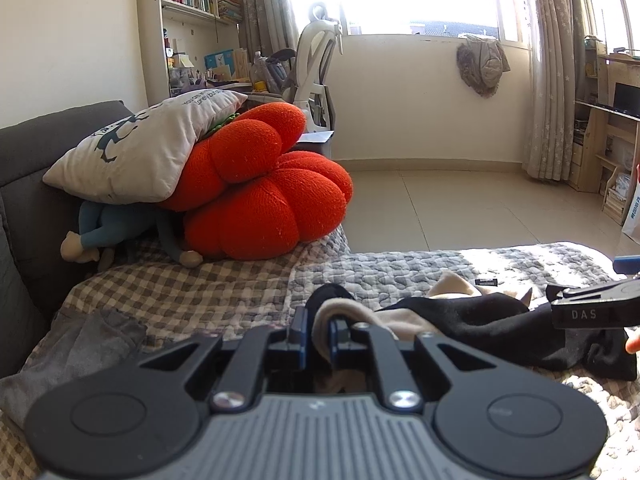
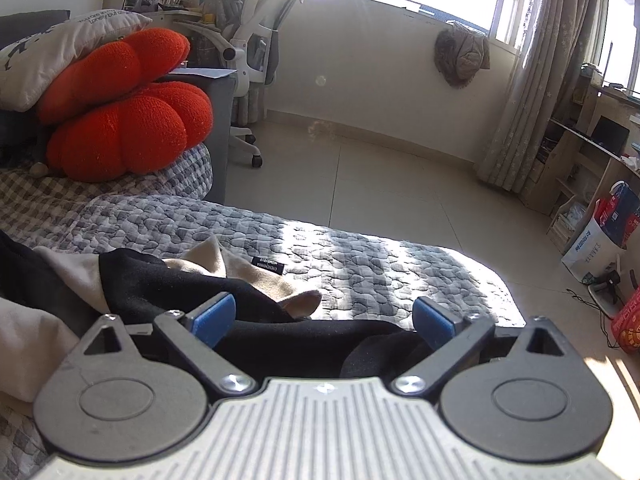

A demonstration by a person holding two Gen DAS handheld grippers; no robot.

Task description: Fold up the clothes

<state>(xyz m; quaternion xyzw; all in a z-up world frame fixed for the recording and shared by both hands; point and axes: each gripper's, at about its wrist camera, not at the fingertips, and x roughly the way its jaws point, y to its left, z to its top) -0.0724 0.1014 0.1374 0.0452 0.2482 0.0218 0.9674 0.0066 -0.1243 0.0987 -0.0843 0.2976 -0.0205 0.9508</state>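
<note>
- The left gripper [image 1: 318,330] has its fingers [image 1: 299,330] almost closed, and they pinch a fold of the beige cloth [image 1: 340,314] between them.
- This beige cloth belongs to a black and beige garment [image 1: 460,316] that lies crumpled on the bed, on the grey quilt [image 1: 400,268] with a pebble pattern.
- In the right wrist view the right gripper [image 2: 324,318] has its blue fingers [image 2: 212,318] spread wide apart; they press on nothing.
- The black part of the garment [image 2: 304,344] lies low between these two fingers (I cannot tell if a finger touches it).
- A beige corner [image 2: 296,300] of the same garment sticks out from under the black cloth, just beyond the right gripper, and a small black label [image 2: 268,265] lies on the quilt near it.
- In the left wrist view the right gripper [image 1: 600,308] is seen at the right edge, above the black cloth, with a fingertip of the person [image 1: 633,345] beside it.
- At the far end of the bed an orange pumpkin cushion [image 1: 260,188] rests on a checked blanket [image 1: 180,292], and a white pillow [image 1: 140,148] with print leans on top of it.
- Beyond the bed there is a tiled floor [image 2: 380,176], a white office chair [image 2: 260,40] and a bright window with curtains [image 2: 532,80].
</note>
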